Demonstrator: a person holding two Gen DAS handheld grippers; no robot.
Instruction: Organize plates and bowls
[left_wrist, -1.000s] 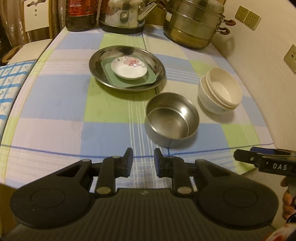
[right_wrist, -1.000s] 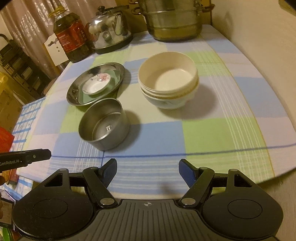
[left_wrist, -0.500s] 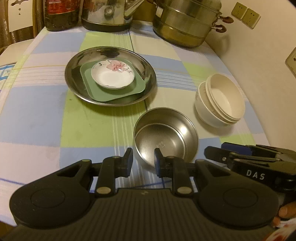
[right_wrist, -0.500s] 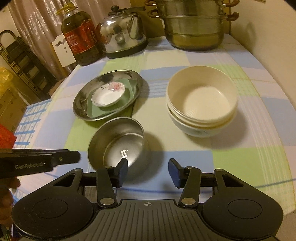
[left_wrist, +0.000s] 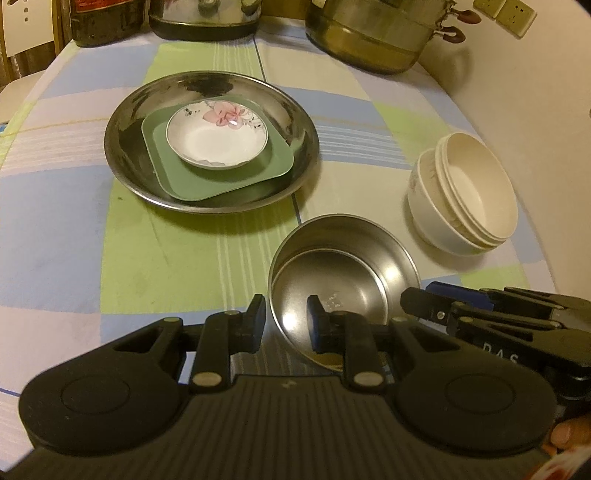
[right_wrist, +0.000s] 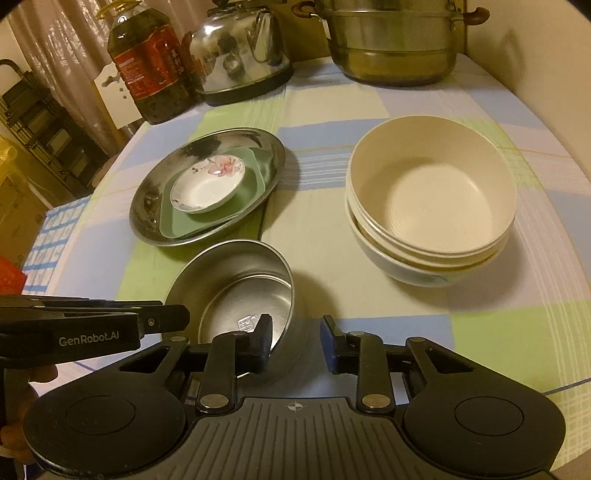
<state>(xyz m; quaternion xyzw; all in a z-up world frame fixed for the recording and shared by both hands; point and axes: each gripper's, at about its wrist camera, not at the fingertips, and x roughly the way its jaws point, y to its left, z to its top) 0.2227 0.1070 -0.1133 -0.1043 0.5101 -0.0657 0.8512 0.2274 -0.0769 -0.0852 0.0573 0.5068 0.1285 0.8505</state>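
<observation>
A steel bowl (left_wrist: 345, 273) sits near the table's front edge, also in the right wrist view (right_wrist: 236, 284). My left gripper (left_wrist: 286, 319) is open and straddles its left rim, one finger inside. My right gripper (right_wrist: 295, 338) is open and straddles its right rim, left finger inside. A stack of cream bowls (left_wrist: 465, 199) stands to the right, also in the right wrist view (right_wrist: 432, 199). A steel plate (left_wrist: 210, 140) holds a green square plate (left_wrist: 207, 181) and a small flowered dish (left_wrist: 216, 138).
A large steel steamer pot (right_wrist: 391, 37), a kettle (right_wrist: 240, 51) and an oil bottle (right_wrist: 151, 66) stand along the far edge. A wall runs close on the right. The checked tablecloth (left_wrist: 55, 229) drops off at the front.
Both grippers have moved forward to the steel bowl and now straddle its rim from opposite sides. The right gripper's jaws have narrowed.
</observation>
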